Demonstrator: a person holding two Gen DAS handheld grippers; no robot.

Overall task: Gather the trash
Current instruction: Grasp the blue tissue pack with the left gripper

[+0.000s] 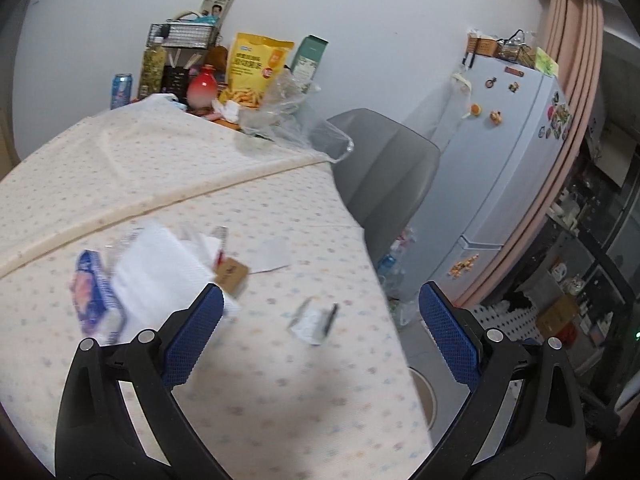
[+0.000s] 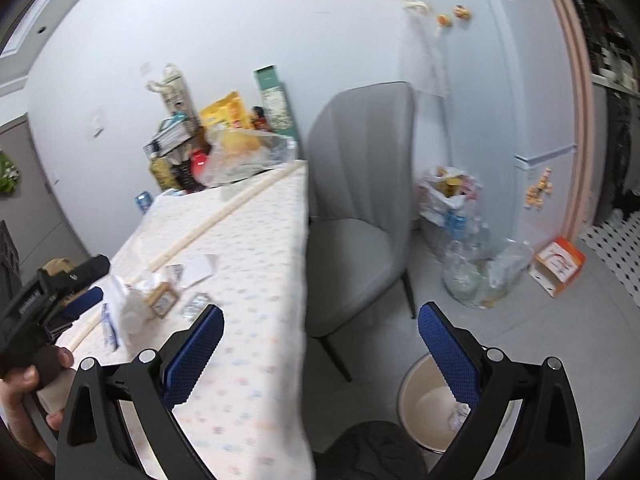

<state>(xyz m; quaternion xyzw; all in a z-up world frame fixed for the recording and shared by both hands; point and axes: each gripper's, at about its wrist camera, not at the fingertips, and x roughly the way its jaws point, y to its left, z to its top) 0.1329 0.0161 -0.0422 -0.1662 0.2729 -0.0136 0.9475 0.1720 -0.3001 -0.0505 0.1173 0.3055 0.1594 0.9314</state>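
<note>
Scraps of trash lie on the dotted tablecloth: a crumpled silver wrapper (image 1: pixel 314 320), a white paper slip (image 1: pixel 274 255), a small brown card box (image 1: pixel 231 273) and a blue-and-white tissue pack (image 1: pixel 94 294). My left gripper (image 1: pixel 320 312) hovers open above the wrapper, holding nothing. My right gripper (image 2: pixel 320 330) is open and empty over the table's right edge. Below it on the floor stands a cream trash bin (image 2: pixel 424 408) with a crumpled white scrap (image 2: pixel 458 416) inside. The same wrapper (image 2: pixel 196 304) and box (image 2: pixel 162 300) show in the right wrist view.
A grey chair (image 2: pixel 360 208) stands at the table's right side. Snack bags, a red vase and a wire rack (image 1: pixel 184 36) crowd the table's far end by the wall. Clear bags of bottles (image 2: pixel 464 240) and an orange box (image 2: pixel 558 266) sit by the fridge (image 1: pixel 508 152). A hand (image 2: pixel 24 392) holds the left gripper.
</note>
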